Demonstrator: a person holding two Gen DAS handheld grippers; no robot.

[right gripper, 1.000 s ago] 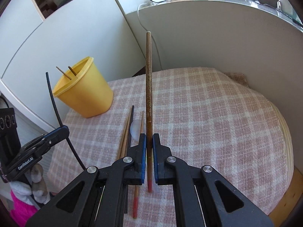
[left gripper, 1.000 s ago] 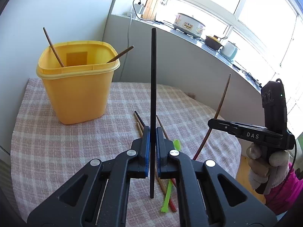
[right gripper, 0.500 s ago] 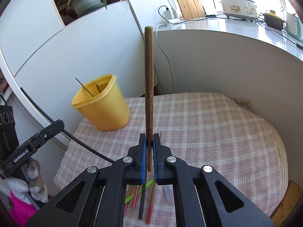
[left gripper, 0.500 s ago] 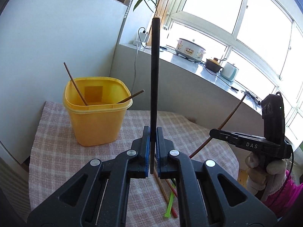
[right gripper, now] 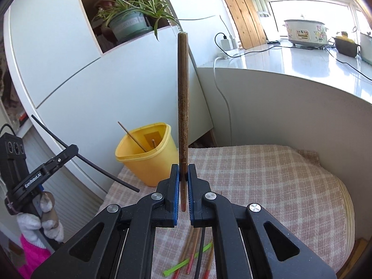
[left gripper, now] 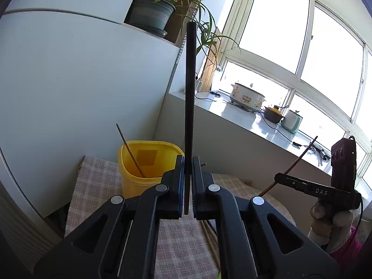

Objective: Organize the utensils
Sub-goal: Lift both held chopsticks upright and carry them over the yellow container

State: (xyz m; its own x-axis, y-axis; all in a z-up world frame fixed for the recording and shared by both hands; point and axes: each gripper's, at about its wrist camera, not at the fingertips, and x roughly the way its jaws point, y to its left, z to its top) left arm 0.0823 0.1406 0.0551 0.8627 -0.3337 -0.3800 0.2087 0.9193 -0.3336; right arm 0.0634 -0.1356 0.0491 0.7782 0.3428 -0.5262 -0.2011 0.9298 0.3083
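My left gripper (left gripper: 188, 174) clamps a black chopstick (left gripper: 190, 107); my right gripper (right gripper: 183, 176) clamps a brown chopstick (right gripper: 183, 107). Only the right view, bottom centre, shows loose chopsticks (right gripper: 195, 253); the yellow tub (right gripper: 148, 160) sits centre-left

The yellow bucket (right gripper: 148, 160) stands at the table's (right gripper: 267, 176) far-left corner against the white cabinet (right gripper: 69, 74) (two sticks lean inside); the table's right half lies bare.
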